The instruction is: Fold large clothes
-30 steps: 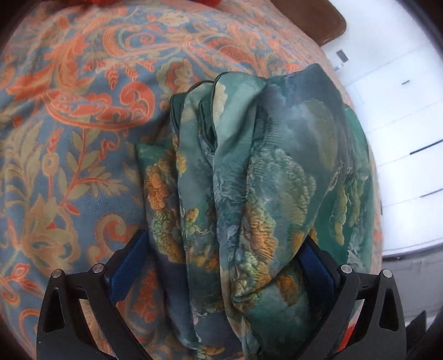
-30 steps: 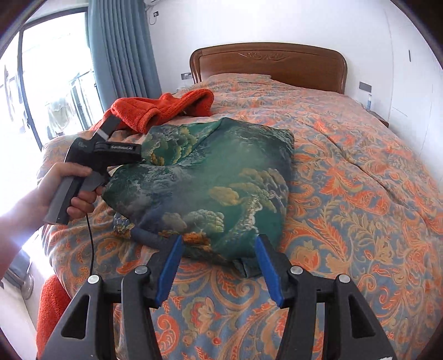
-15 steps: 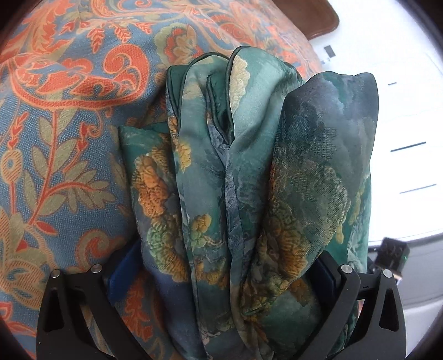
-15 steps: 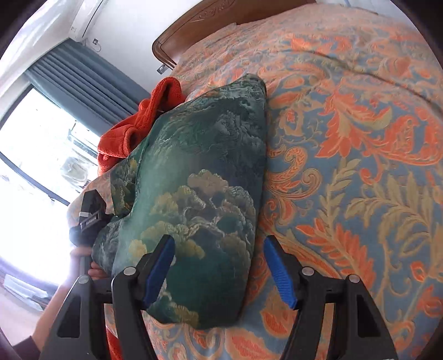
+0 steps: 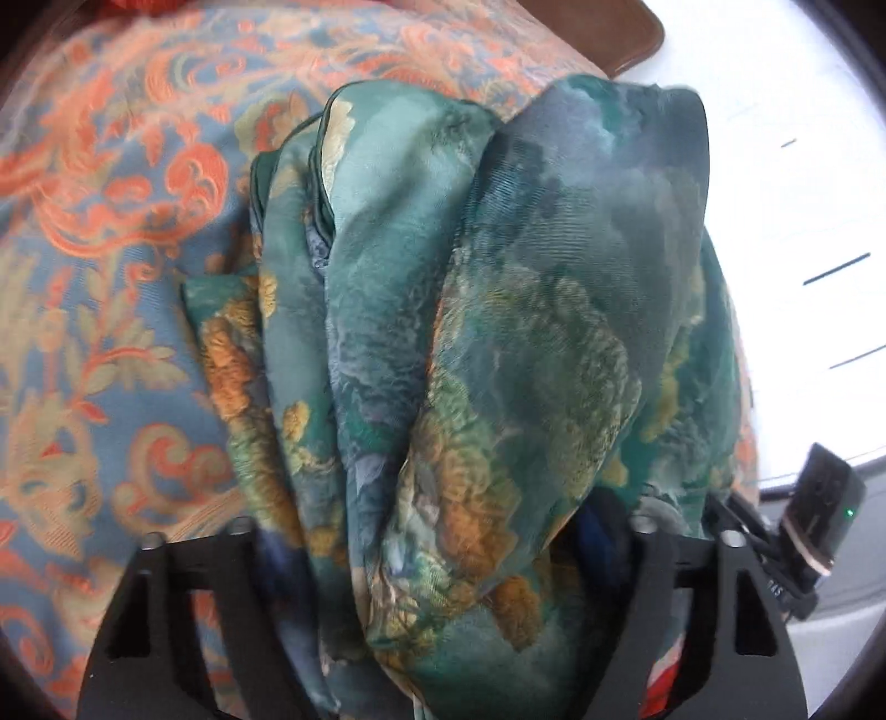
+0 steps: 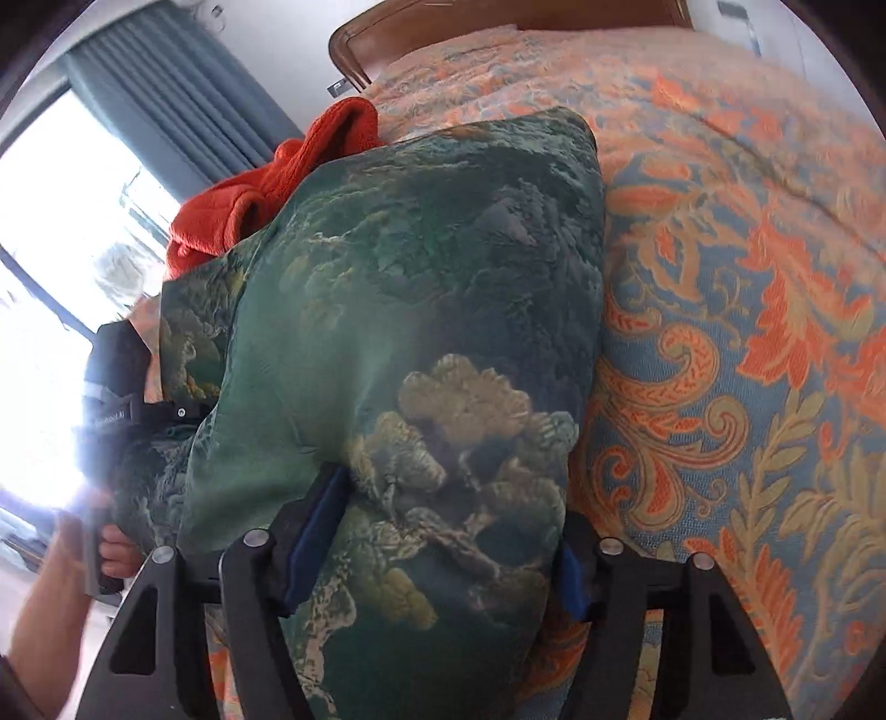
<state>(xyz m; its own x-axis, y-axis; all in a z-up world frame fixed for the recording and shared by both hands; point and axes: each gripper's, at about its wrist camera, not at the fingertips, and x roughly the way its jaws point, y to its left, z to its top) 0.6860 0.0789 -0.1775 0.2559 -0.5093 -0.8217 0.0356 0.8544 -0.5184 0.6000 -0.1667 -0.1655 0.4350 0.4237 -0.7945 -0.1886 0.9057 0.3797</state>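
A folded green garment with a gold and teal landscape print lies on the bed. In the left wrist view the bunched layers of the garment (image 5: 470, 343) fill the gap between the blue-padded fingers of my left gripper (image 5: 437, 554), which is closed on the thick stack. In the right wrist view the garment (image 6: 421, 332) runs between the fingers of my right gripper (image 6: 443, 548), which grips its near end. The left gripper's body (image 6: 119, 399) and the hand holding it show at the far left.
The bed carries an orange and blue paisley bedspread (image 6: 720, 343). A red-orange knitted garment (image 6: 277, 183) lies behind the green one. A wooden headboard (image 6: 387, 33), blue curtains (image 6: 183, 99) and a bright window are at the back.
The right gripper moved forward onto the garment's near end and closed on it. The garment is lifted and shifted, and both views are blurred by motion.
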